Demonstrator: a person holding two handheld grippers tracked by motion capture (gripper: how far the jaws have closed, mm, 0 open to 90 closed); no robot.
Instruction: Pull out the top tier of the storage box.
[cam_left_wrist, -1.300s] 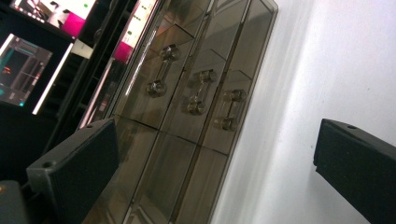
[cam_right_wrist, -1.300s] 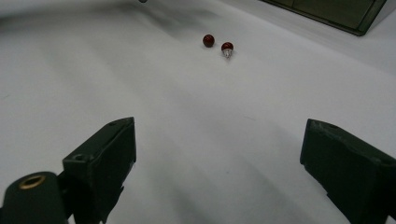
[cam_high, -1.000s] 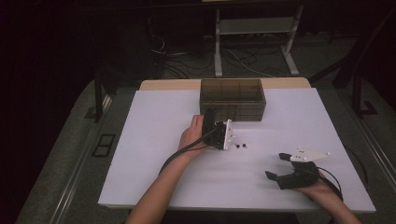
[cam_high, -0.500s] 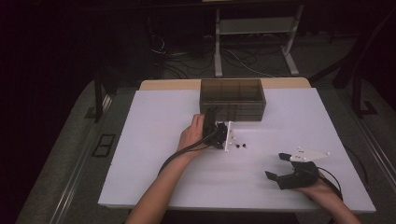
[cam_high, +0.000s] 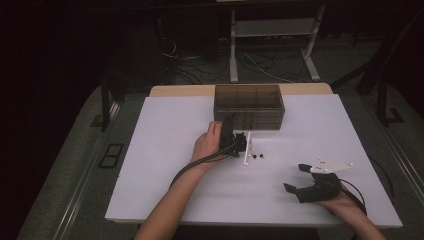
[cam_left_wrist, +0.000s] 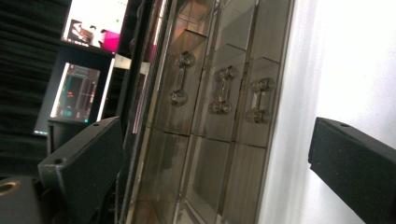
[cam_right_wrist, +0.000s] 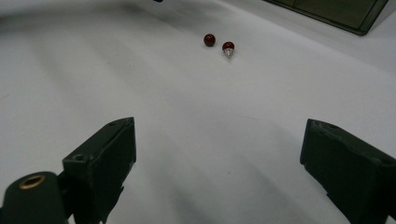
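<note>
No writing can be read. A smoky drawer box (cam_high: 249, 106) sits at upper centre of the white table (cam_high: 160, 150), long axis across the frame. The left tool (cam_high: 239, 144), jaws spread and empty, lies turned on its side just before the box. Its own view shows three clear drawer handles (cam_left_wrist: 219, 88) in a row. Two red beads (cam_right_wrist: 215, 43) lie mid-table, near the box. The right tool (cam_high: 300, 179), at lower right, gapes empty.

The left gripper (cam_high: 239, 142) lay mid-table, jaws spread wide; the right gripper (cam_high: 299, 178), near the table's front-right corner, gaped too.
</note>
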